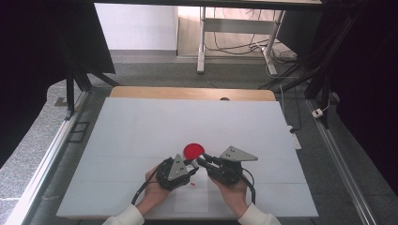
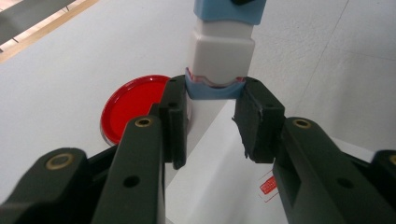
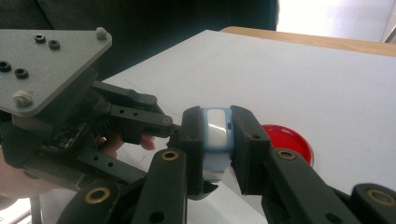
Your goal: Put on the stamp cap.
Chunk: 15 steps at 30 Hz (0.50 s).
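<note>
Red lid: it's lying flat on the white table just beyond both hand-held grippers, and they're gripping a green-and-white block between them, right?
Not quite: the block is blue and white, as the left gripper view shows. The red lid does lie flat beyond both hand-held grippers, left and right.

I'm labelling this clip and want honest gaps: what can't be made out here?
- White and blue block: upper end cut off by the top edge in the left gripper view; sides covered by the right tongs in the right gripper view.
- Small red-printed label: print too small.
- Red lid: partly behind a jaw.
</note>
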Each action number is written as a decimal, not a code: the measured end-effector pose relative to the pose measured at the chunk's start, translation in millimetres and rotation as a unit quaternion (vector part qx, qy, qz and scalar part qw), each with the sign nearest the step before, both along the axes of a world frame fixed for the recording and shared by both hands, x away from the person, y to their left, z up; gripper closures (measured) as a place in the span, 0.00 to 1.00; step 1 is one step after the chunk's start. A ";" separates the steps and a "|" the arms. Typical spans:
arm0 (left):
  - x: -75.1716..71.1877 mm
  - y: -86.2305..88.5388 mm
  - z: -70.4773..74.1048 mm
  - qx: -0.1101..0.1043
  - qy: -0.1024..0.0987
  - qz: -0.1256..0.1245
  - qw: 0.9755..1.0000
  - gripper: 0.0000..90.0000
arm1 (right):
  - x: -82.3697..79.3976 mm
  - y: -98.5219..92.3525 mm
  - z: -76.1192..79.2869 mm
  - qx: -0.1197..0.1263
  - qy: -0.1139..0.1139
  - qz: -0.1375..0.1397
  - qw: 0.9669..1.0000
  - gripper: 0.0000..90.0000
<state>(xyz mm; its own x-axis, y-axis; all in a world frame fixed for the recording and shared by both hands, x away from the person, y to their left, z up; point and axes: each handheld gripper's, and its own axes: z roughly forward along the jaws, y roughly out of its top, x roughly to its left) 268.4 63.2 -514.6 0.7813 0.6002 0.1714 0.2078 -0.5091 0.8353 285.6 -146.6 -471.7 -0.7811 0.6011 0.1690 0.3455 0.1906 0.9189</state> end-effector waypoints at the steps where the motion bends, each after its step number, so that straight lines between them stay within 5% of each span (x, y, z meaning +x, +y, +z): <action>1: 0.0 -0.1 -0.2 0.001 0.000 0.000 1.000 0.72 | 0.2 0.2 -0.3 0.001 0.001 0.001 1.000 0.83; 15: -1.5 0.2 0.4 0.002 -0.010 -0.001 1.000 0.72 | 2.6 -1.5 -0.3 0.012 0.011 0.010 1.000 0.83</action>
